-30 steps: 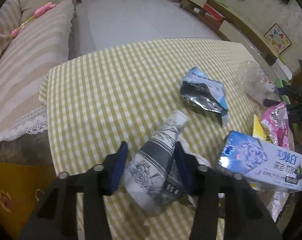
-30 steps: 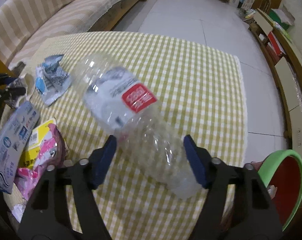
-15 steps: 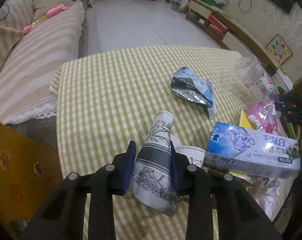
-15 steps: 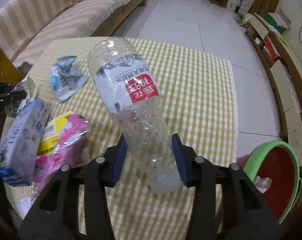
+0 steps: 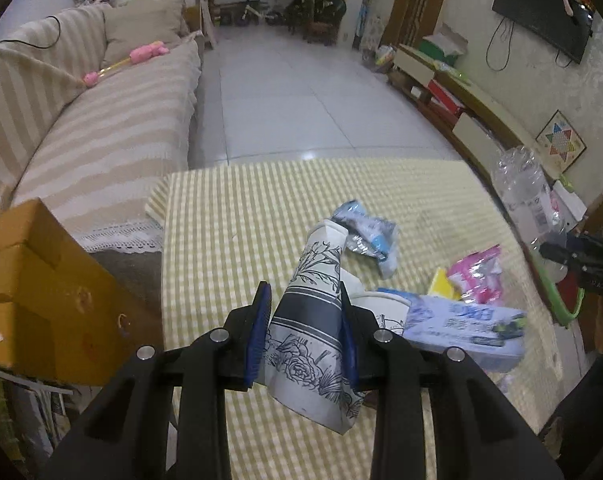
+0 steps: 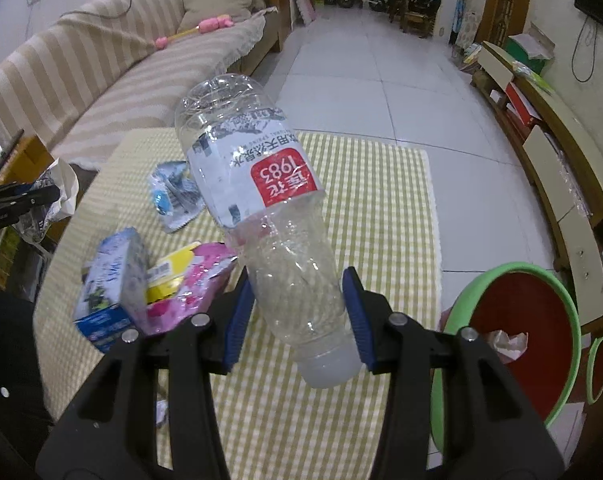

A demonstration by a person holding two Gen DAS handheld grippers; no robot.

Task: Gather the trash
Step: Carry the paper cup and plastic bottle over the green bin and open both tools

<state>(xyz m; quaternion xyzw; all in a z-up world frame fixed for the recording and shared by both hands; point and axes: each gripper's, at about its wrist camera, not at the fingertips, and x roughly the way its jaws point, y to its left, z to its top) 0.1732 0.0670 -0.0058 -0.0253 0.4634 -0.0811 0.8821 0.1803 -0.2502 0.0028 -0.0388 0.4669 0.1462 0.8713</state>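
Note:
My left gripper [image 5: 303, 334] is shut on a crushed paper cup [image 5: 313, 320] with a black floral print, lifted above the checked table [image 5: 237, 216]. My right gripper [image 6: 299, 314] is shut on a clear plastic bottle [image 6: 261, 208] with a red label, held up over the table's right side. On the table lie a foil wrapper [image 5: 367, 230], a blue carton [image 5: 465, 330], a pink packet [image 5: 479, 276] and a white paper cup [image 5: 385, 308]. A red bin with a green rim [image 6: 521, 328] stands on the floor to the right of the table.
A striped sofa [image 5: 81, 120] runs along the left. A cardboard box [image 5: 49, 296] stands by the table's near left corner. A low TV cabinet [image 6: 557, 160] lines the right wall. White tiled floor [image 5: 301, 100] lies beyond the table.
Both grippers closed on their items and lifted them: the left raised the crushed cup off the table, the right raised the bottle. Both views pulled back and up.

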